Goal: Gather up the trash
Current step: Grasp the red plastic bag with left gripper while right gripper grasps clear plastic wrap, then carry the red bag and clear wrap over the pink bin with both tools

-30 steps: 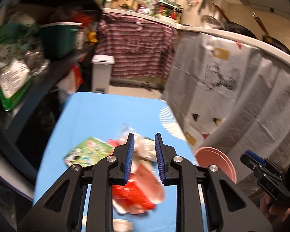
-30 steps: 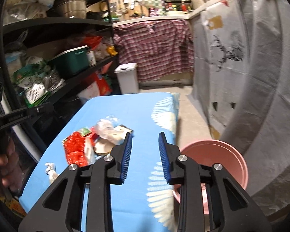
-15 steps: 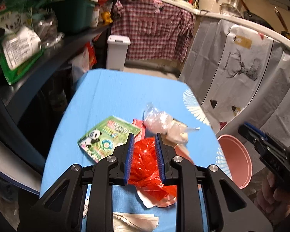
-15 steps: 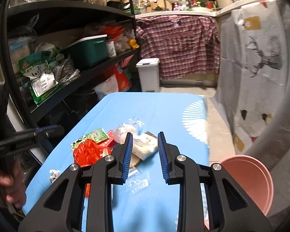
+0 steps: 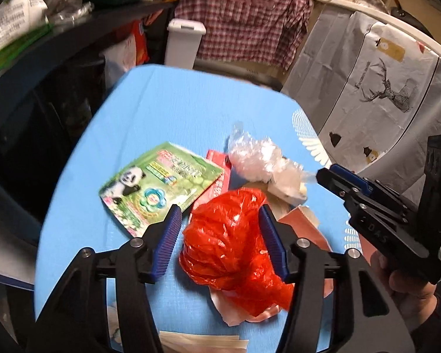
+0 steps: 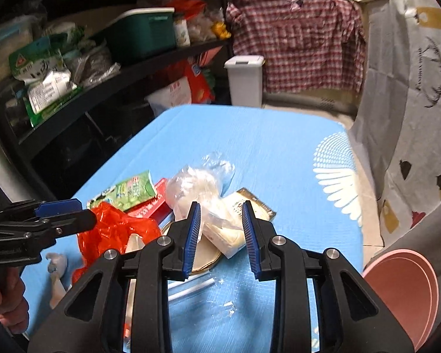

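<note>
A pile of trash lies on the blue table (image 5: 161, 108). It holds a crumpled red plastic bag (image 5: 229, 244), a green panda packet (image 5: 158, 188), a wad of clear plastic wrap (image 5: 255, 156) and a cream packet (image 6: 223, 232). My left gripper (image 5: 220, 214) hangs over the red bag, its jaws opening on either side of the bag without pressing on it. My right gripper (image 6: 220, 206) hovers over the cream packet and clear wrap (image 6: 194, 188). Its jaws are opening slightly and the packet shows between them, not pinched.
A pink bucket (image 6: 402, 288) stands on the floor past the table's right edge. Dark shelves (image 6: 108, 73) full of packets run along the left. A white pedal bin (image 6: 244, 79) sits beyond the far end. Paper scraps (image 5: 200, 344) lie near the front edge.
Both grippers have come down closer to the pile. The right one swung left from over the bucket side to the cream packet. The left jaws have spread wider around the red bag.
</note>
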Action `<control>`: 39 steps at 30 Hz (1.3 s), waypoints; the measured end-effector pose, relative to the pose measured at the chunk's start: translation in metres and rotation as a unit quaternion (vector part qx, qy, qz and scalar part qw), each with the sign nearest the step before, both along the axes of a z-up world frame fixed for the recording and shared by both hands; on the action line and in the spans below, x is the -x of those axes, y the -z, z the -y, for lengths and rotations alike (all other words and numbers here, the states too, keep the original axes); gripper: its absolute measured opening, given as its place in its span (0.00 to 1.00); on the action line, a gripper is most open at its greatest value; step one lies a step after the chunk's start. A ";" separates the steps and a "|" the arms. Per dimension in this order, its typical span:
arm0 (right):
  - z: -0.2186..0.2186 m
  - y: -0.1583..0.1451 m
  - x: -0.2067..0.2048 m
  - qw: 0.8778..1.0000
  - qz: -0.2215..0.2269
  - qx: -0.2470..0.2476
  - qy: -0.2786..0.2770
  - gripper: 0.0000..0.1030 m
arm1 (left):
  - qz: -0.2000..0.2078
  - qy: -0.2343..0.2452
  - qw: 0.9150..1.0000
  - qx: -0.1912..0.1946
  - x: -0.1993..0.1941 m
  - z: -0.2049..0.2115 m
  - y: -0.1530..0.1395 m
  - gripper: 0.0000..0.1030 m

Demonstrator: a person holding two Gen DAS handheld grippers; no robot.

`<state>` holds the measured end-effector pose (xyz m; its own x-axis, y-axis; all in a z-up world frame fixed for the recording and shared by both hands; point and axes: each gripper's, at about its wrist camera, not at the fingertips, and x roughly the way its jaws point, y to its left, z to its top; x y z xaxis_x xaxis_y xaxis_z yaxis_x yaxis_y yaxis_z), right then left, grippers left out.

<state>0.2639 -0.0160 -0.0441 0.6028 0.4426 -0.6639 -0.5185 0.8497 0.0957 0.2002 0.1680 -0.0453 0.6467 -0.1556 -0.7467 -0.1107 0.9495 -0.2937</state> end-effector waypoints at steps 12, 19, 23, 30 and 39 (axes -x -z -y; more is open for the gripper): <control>-0.007 0.014 -0.003 0.999 -0.007 0.026 -0.027 0.03 | -0.021 0.027 0.999 -0.015 -0.005 0.016 0.009 0.44; -0.002 -0.002 0.005 0.999 0.015 0.017 -0.028 0.01 | -0.001 0.035 0.999 -0.040 0.002 0.021 -0.005 0.40; 0.004 -0.013 0.010 0.999 0.026 0.009 -0.026 0.01 | 0.011 0.039 0.998 -0.050 0.005 0.025 -0.015 0.39; 0.016 -0.035 0.025 0.999 0.048 -0.002 -0.024 0.01 | 0.036 0.032 0.997 -0.061 0.014 0.028 -0.036 0.39; 0.037 -0.060 0.046 0.998 0.064 -0.015 -0.017 0.01 | 0.059 0.023 0.995 -0.075 0.025 0.037 -0.054 0.39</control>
